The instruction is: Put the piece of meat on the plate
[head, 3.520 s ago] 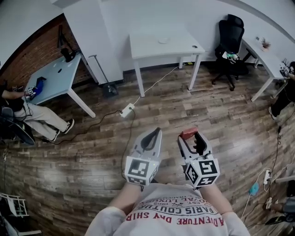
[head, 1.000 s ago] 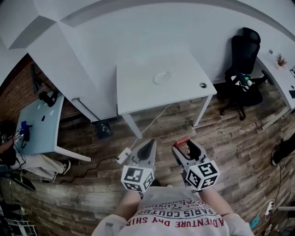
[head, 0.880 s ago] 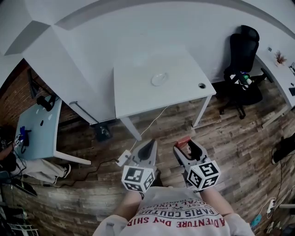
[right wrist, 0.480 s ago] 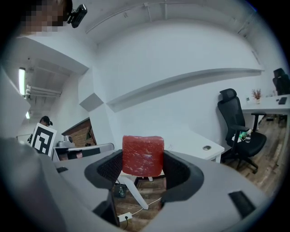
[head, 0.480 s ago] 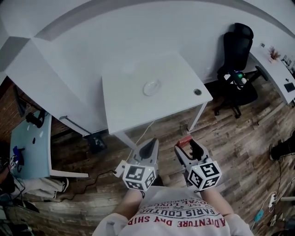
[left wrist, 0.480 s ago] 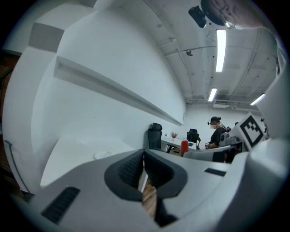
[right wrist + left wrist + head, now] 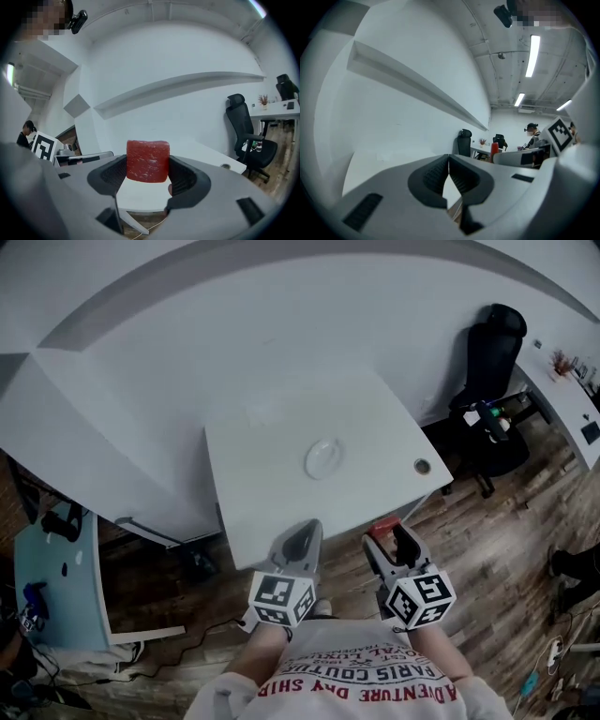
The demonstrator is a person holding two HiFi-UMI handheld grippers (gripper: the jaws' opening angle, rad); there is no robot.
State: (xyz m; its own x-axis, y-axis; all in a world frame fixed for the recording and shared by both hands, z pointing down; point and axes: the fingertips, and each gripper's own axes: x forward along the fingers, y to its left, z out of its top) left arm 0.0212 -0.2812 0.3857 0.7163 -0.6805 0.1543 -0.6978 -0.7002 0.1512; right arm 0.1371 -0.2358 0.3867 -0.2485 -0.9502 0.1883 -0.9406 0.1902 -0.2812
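Observation:
A red block of meat [image 7: 147,161] sits clamped between the jaws of my right gripper [image 7: 148,168]; in the head view the meat [image 7: 382,527] shows as a red tip at the right gripper [image 7: 390,538]. A small white plate [image 7: 323,457] lies near the middle of the white table [image 7: 272,493], ahead of both grippers. My left gripper [image 7: 298,542] is shut with nothing in it, its jaws touching [image 7: 448,174]. Both grippers hover at the table's near edge.
A round cable hole [image 7: 422,466] sits near the table's right corner. A black office chair [image 7: 492,343] stands to the right, another desk [image 7: 562,395] beyond it. A light-blue table [image 7: 52,577] is at the left. White wall lies behind the table; wood floor below.
The white table and plate have come closer, now right in front of the grippers. The right gripper still holds the meat; the left stays shut.

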